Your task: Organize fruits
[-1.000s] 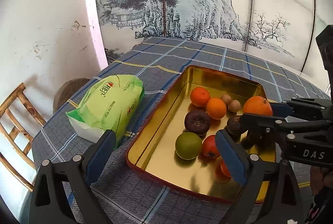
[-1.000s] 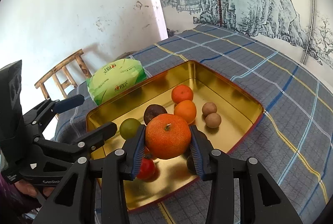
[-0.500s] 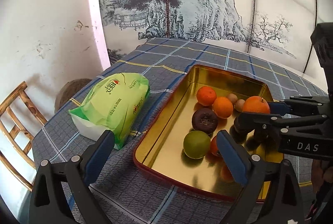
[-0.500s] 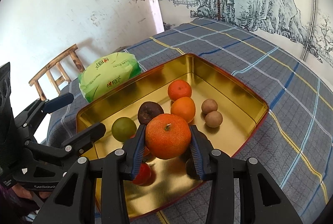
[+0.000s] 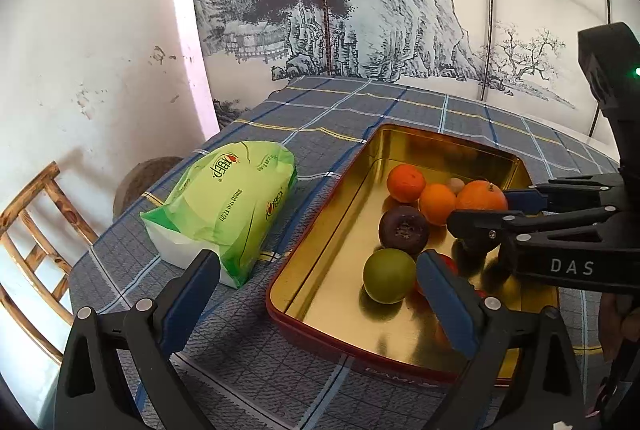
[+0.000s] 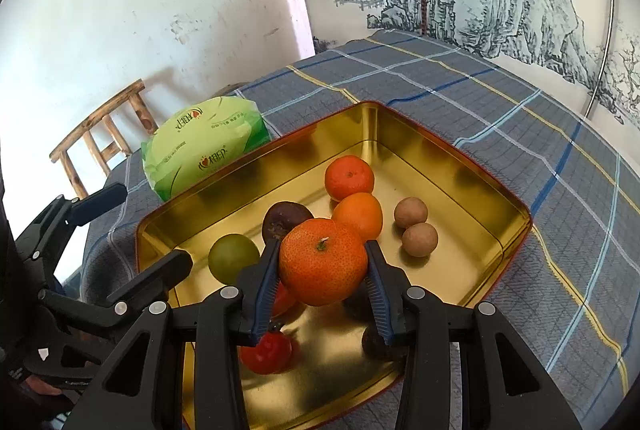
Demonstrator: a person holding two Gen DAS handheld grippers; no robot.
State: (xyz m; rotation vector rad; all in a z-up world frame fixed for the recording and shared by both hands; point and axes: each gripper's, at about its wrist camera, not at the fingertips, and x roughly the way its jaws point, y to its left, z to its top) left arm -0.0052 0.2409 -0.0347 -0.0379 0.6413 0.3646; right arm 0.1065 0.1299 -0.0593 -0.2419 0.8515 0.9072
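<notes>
Right tongs point(image 6: 322, 272) are squeezing an orange point(image 6: 323, 261); left tongs point(image 5: 318, 290) are gaping w/ nothing, over checked cloth point(image 5: 240, 342) by painted wall point(image 5: 360, 10).

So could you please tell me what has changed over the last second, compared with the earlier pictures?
The right gripper, still shut on the big orange, has eased a little further in over the gold tray. The left gripper stays open and empty by the green tissue pack, and its view has drifted slightly left. Nothing was grasped or released; the tray's fruit has not moved.
</notes>
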